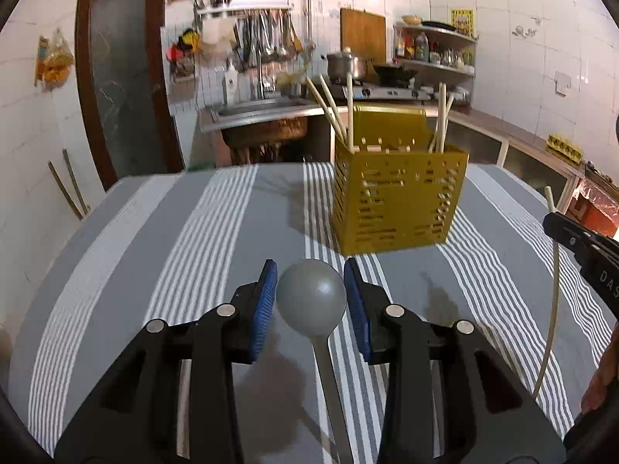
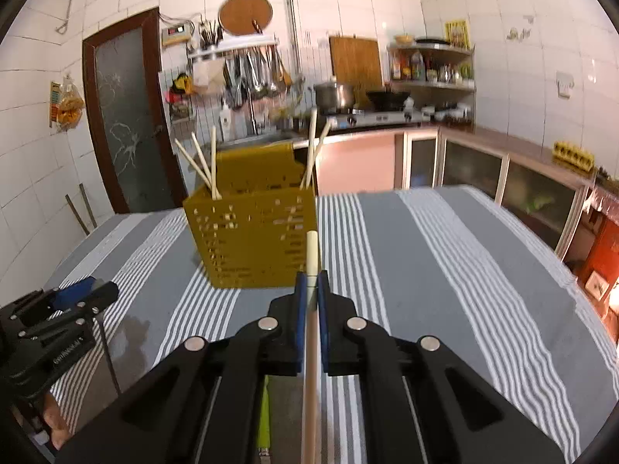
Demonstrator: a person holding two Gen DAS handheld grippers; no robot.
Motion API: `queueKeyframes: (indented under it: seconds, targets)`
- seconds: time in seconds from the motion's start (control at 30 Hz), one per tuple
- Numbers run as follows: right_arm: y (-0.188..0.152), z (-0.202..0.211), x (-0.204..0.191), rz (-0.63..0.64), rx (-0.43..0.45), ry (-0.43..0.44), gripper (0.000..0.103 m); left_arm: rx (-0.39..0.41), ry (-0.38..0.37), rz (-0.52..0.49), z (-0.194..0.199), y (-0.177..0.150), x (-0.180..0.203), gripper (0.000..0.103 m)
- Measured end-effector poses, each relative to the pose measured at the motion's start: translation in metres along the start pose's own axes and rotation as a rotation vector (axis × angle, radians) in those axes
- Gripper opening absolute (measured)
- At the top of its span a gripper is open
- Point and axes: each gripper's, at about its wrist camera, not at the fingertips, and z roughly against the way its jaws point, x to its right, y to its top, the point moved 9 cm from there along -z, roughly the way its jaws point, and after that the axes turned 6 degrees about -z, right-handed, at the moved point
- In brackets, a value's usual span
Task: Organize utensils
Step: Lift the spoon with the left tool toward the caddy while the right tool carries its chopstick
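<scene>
Bright indoor light, strong fisheye distortion.
Black corner vignette; tiled walls (image 2: 483,19) bow outward; soft shadows on striped cloth (image 1: 193,232); slight blur throughout.

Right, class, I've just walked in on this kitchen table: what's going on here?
A person is sorting utensils with two handheld grippers. The left gripper has a grey spoon between its pads; the right gripper is clamped on a chopstick. Ahead, on the striped tablecloth, stands a yellow utensil basket already holding several chopsticks.
</scene>
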Motion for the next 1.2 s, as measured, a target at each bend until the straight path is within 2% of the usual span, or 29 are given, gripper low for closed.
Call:
queueKeyframes:
  seconds: [0.4,0.83,1.2]
  targets:
    - [0.022,0.023,0.002,-0.005,0.159,0.031,0.006,0.087,0.015,-0.019,0.016,0.010,-0.007,0.035]
    - [0.045,0.027,0.005,-0.007,0.222,0.019,0.006,0.161,0.003,-0.039,0.030,0.041,-0.002,0.035]
    - [0.065,0.013,-0.004,0.001,0.251,0.030,0.006,0.200,0.003,-0.032,0.018,0.074,-0.004,0.035]
